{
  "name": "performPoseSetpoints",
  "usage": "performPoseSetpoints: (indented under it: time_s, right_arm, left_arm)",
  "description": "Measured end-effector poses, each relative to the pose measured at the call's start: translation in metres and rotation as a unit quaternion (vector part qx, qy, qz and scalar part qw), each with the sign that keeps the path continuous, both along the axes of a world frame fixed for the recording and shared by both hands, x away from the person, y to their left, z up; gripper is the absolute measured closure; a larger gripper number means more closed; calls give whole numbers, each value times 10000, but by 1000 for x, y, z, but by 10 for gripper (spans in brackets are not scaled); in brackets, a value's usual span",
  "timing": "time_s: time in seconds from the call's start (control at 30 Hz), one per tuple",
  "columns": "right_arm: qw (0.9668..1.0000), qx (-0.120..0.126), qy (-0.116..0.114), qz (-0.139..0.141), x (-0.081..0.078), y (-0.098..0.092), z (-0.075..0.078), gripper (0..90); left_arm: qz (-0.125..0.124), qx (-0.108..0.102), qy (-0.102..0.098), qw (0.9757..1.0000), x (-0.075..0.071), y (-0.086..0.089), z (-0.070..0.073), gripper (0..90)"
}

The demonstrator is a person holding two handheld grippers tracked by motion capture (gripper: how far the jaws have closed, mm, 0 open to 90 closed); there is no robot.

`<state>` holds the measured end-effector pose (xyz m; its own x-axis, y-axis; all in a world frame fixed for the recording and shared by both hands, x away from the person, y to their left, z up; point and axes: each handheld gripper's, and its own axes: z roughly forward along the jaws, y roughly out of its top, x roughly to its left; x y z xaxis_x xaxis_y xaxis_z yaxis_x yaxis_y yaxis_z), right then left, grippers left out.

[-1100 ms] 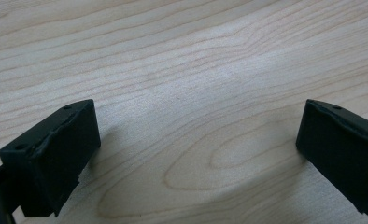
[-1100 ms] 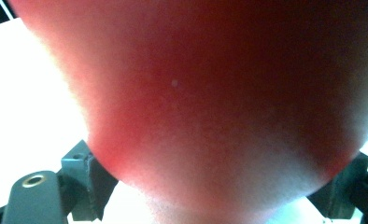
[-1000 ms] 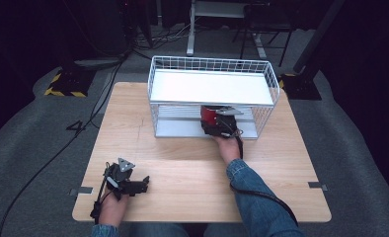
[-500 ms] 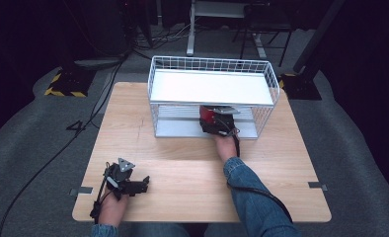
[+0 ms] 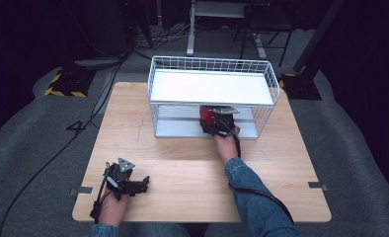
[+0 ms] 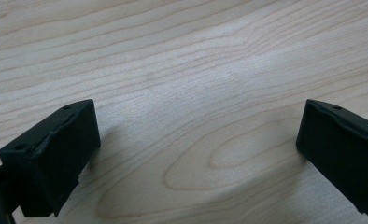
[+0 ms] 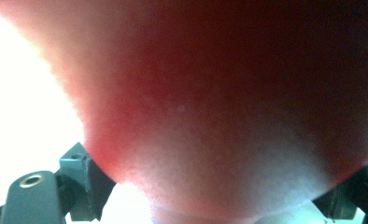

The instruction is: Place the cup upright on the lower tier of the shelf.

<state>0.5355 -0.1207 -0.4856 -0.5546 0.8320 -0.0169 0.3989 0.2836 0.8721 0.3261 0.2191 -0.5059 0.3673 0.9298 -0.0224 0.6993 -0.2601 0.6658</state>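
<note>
Wooden table (image 5: pixel 192 163) carries a wire rack (image 5: pixel 212 98); your right gripper (image 5: pixel 215 120), pinching a red object (image 7: pixel 229 107) under its shelf, could snag wires, left gripper (image 5: pixel 126 180) spread.

Right tongs (image 5: pixel 213 120) inside wire rack (image 5: pixel 212 74) (lower shelf).

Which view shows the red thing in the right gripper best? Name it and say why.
The right gripper view: a rounded red object sits between its jaws, though blurred and too close to identify. The high view shows a red patch at the right gripper inside the wire rack's lower level. The left gripper view shows bare table.
</note>
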Motion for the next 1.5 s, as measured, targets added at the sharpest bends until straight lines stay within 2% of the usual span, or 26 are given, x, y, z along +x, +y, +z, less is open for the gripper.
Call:
performPoseSetpoints:
  time_s: [0.23, 0.27, 0.43, 0.6, 0.83, 1.03, 1.1, 1.4, 1.5]
  right_arm:
    - [9998, -76, 129, 108, -1, -4, 2, 158]
    - [9996, -115, 230, 113, -3, -5, 3, 158]
    - [9986, -298, 405, 152, -9, -11, 5, 160]
    - [9986, -135, 498, 119, -17, -21, 5, 161]
    - [9985, -129, 495, 207, -31, -39, 11, 161]
    - [9985, -91, 436, 331, -51, -58, 26, 160]
    - [9984, -61, 438, 343, -53, -60, 28, 161]
    - [9989, 53, 318, 351, -85, -96, 48, 160]
    - [9990, 22, 275, 347, -95, -108, 54, 160]
  left_arm:
    - [12, -39, 5, 10000, 1, -1, 0, 2]
    - [18, -42, 0, 10000, 1, -1, 0, 2]
    - [-16, -19, 5, 10000, 2, -1, 0, 2]
    - [-5, -25, 3, 10000, 2, -1, 0, 2]
    - [-18, -27, 4, 10000, 3, -1, 0, 1]
    - [-49, -16, -2, 10000, 3, -1, 0, 1]
    - [-57, -12, 0, 10000, 3, -1, 0, 1]
    - [-80, -15, 13, 10000, 6, -1, 0, 2]
    - [-81, -23, 12, 10000, 7, -1, 0, 3]
